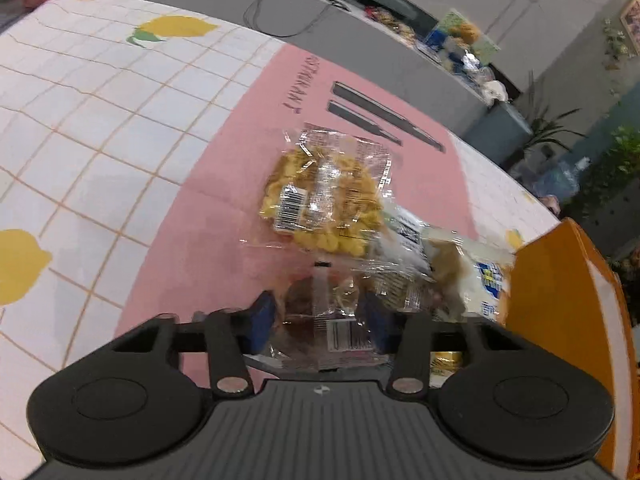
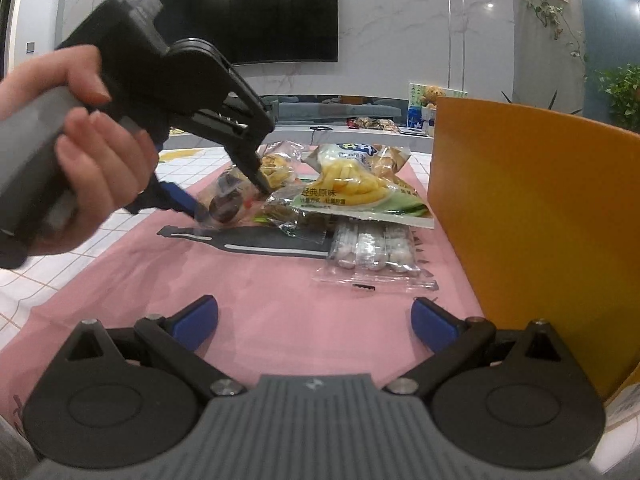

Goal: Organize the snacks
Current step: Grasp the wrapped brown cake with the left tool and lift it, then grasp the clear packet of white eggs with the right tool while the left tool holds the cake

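Note:
My left gripper (image 1: 320, 320) is shut on a clear packet of dark brown snacks (image 1: 316, 312); from the right wrist view the same gripper (image 2: 230, 204) holds that packet (image 2: 226, 200) just above the pink mat. A clear bag of yellow puffs (image 1: 324, 196) lies just beyond it. A green-and-white bag of yellow sticks (image 2: 356, 188) and a clear packet of white candies (image 2: 372, 252) lie beside the orange box (image 2: 532, 216). My right gripper (image 2: 314, 320) is open and empty, low over the mat in front of the candies.
The pink mat (image 1: 224, 160) lies on a white grid tablecloth with lemon prints (image 1: 80, 120). The orange box wall (image 1: 560, 300) stands at the right. A grey counter with more snacks (image 2: 376, 122) and a dark TV are behind.

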`<state>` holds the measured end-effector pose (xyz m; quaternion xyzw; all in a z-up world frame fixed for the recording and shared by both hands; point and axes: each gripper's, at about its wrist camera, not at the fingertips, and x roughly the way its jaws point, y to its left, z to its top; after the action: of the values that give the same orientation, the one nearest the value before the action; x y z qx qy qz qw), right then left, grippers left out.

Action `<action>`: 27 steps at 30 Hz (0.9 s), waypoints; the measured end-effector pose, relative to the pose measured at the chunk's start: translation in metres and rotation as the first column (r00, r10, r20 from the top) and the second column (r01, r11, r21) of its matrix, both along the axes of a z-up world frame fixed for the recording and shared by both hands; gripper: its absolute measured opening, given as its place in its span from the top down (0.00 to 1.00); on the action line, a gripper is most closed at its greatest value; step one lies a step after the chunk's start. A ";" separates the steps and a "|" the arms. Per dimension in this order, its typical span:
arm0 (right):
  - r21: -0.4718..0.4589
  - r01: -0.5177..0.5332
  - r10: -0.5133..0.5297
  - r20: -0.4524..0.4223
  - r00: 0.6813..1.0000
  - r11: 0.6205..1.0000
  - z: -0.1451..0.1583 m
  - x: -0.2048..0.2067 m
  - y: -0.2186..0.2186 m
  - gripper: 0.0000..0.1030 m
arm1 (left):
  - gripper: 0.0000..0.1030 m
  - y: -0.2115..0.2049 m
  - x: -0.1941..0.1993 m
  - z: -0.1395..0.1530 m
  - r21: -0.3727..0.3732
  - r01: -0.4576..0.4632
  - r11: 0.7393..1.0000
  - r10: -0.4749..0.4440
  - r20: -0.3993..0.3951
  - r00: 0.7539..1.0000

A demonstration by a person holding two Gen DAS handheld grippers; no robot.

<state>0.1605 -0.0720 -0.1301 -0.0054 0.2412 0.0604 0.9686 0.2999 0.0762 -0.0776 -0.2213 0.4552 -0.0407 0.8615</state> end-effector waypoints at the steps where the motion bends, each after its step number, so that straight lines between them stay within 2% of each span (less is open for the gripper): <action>1: 0.001 -0.008 0.008 0.003 1.000 1.000 0.000 -0.001 -0.001 0.03 | 0.53 0.000 0.001 0.001 -0.002 -0.001 1.000 0.001 -0.008 1.000; 3: 0.001 -0.026 0.026 0.010 1.000 1.000 -0.001 -0.003 -0.002 0.03 | 0.55 -0.001 0.001 0.002 0.018 0.011 1.000 -0.011 -0.016 1.000; 6: 0.000 -0.042 0.042 0.005 0.999 0.999 -0.001 -0.005 -0.003 0.03 | 0.55 -0.004 -0.007 0.006 0.097 0.046 0.994 -0.045 -0.013 0.999; 10: -0.004 -0.024 0.024 -0.039 0.999 1.000 0.005 -0.003 0.000 0.03 | 0.55 -0.002 -0.035 0.009 0.208 0.097 0.973 -0.099 -0.001 0.995; 13: -0.030 0.005 -0.008 -0.078 0.997 1.000 0.012 0.000 0.005 0.03 | 0.56 0.007 -0.061 0.014 0.271 0.089 0.958 -0.090 -0.007 0.996; 15: -0.037 0.032 -0.034 -0.064 0.997 0.999 0.016 -0.001 0.007 0.03 | 0.56 0.013 -0.077 0.019 0.305 0.093 0.948 -0.099 0.005 0.995; 19: -0.030 0.024 -0.024 -0.010 1.000 0.999 0.026 -0.005 0.009 0.03 | 0.56 0.025 -0.115 0.034 0.387 0.109 0.916 -0.139 0.052 0.989; 21: -0.056 0.051 -0.051 -0.006 0.999 0.997 0.028 0.000 0.010 0.03 | 0.56 0.034 -0.133 0.040 0.383 0.121 0.916 -0.154 0.058 0.986; 24: -0.026 0.068 -0.070 -0.045 0.997 0.997 0.025 0.014 0.008 0.03 | 0.56 0.047 -0.149 0.045 0.341 0.129 0.931 -0.158 0.057 0.986; 27: -0.070 0.096 -0.102 -0.096 0.990 0.993 0.019 0.026 0.015 0.03 | 0.56 0.054 -0.153 0.043 0.292 0.131 0.947 -0.153 0.054 0.987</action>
<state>0.1862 -0.0571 -0.1110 -0.0222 0.2910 0.0046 0.9565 0.1464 0.1300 -0.0342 -0.0585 0.4378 -0.0445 0.8961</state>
